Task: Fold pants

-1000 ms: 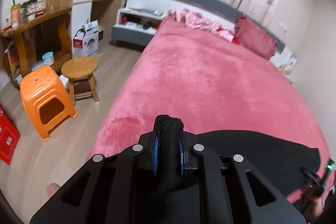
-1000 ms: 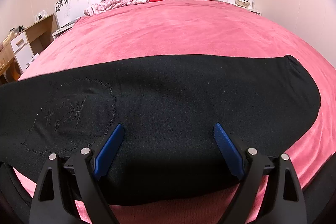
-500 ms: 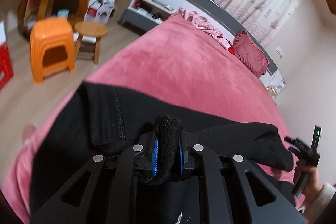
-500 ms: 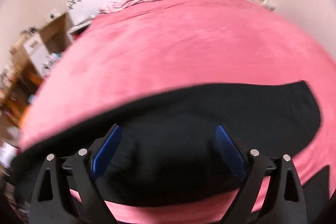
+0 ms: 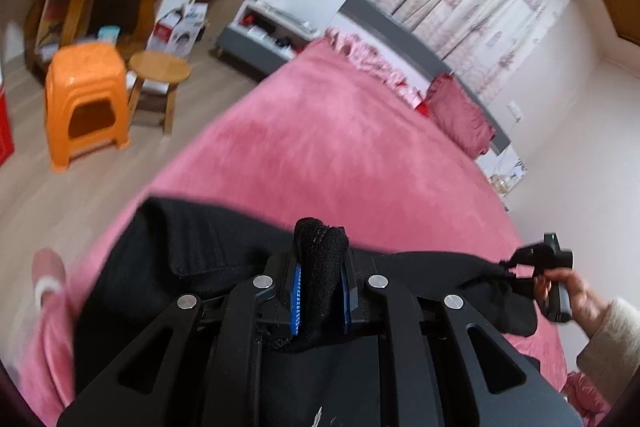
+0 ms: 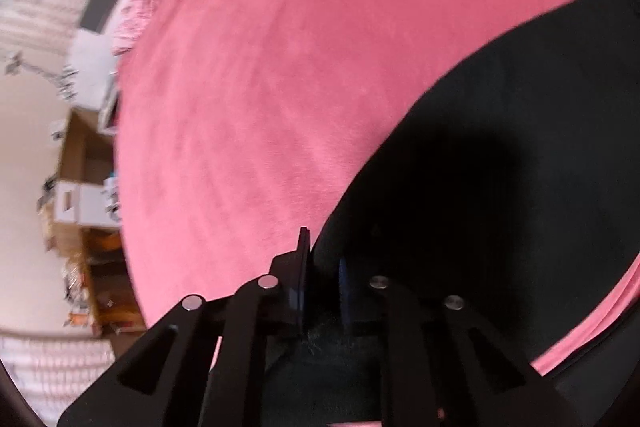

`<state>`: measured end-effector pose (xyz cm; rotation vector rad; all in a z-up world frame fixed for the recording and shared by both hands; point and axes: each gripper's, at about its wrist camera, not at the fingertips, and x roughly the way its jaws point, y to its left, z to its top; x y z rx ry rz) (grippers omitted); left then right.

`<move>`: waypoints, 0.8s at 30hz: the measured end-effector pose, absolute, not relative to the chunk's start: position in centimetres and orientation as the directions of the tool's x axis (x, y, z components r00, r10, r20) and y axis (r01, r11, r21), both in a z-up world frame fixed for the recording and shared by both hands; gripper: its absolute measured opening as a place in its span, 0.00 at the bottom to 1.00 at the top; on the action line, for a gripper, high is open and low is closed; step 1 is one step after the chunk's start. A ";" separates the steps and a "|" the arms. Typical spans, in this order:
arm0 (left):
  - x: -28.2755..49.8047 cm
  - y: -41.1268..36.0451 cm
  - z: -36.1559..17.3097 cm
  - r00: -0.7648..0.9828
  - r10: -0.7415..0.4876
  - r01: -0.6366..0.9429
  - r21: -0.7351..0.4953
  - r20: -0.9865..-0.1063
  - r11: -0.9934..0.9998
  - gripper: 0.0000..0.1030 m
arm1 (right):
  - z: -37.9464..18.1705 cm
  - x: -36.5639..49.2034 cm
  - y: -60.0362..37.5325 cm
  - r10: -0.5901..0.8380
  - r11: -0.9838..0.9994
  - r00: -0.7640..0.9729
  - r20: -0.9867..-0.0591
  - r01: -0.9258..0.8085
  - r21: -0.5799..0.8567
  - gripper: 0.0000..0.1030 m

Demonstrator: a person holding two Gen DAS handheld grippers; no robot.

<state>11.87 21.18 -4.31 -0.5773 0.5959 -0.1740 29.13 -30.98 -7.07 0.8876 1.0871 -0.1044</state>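
**Left wrist view: both grippers pinch the pants, fold under way**

Left wrist view first: the black pants [image 5: 208, 251] lie across the near edge of the pink bed [image 5: 344, 163], partly doubled over on themselves. The left gripper [image 5: 320, 291] has its jaws nearly shut on a bunched tuft of black cloth poking up between the blue pads. Off to the right, the right gripper [image 5: 516, 263] in the person's hand [image 5: 568, 291] pulls another end of the pants taut. From its own camera, the right gripper [image 6: 322, 291] has just snapped closed, with dark fabric caught between the fingers.

My read: this is the carry-over. Best done by keeping both pinches firm, moving the two ends together, and holding the cloth stretched so it lands flat, edges matched, without dragging the bedcover. Beyond the bed stand an orange stool [image 5: 86, 99] and a round wooden stool [image 5: 160, 71].
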 end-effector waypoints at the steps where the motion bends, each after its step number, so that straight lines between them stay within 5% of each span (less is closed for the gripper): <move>1: 12.0 21.4 -3.6 0.827 -0.318 0.001 -0.563 -0.464 0.826 0.13 | -6.4 28.4 -31.2 0.350 0.661 0.511 -0.785 0.459 0.593 0.10; 10: 11.0 24.8 0.3 0.866 -0.358 0.043 -0.661 -0.350 0.749 0.13 | 0.3 17.8 -30.4 0.461 0.714 0.632 -0.623 0.152 0.683 0.10; 18: 7.2 26.1 -2.2 0.840 -0.338 -0.007 -0.631 -0.424 0.775 0.13 | -0.6 8.8 -27.5 0.482 0.752 0.665 -0.571 0.020 0.658 0.12; 24: 4.3 27.2 -5.9 0.794 -0.325 -0.100 -0.638 -0.513 0.763 0.13 | -5.2 2.7 -25.6 0.451 0.809 0.636 -0.626 0.005 0.588 0.15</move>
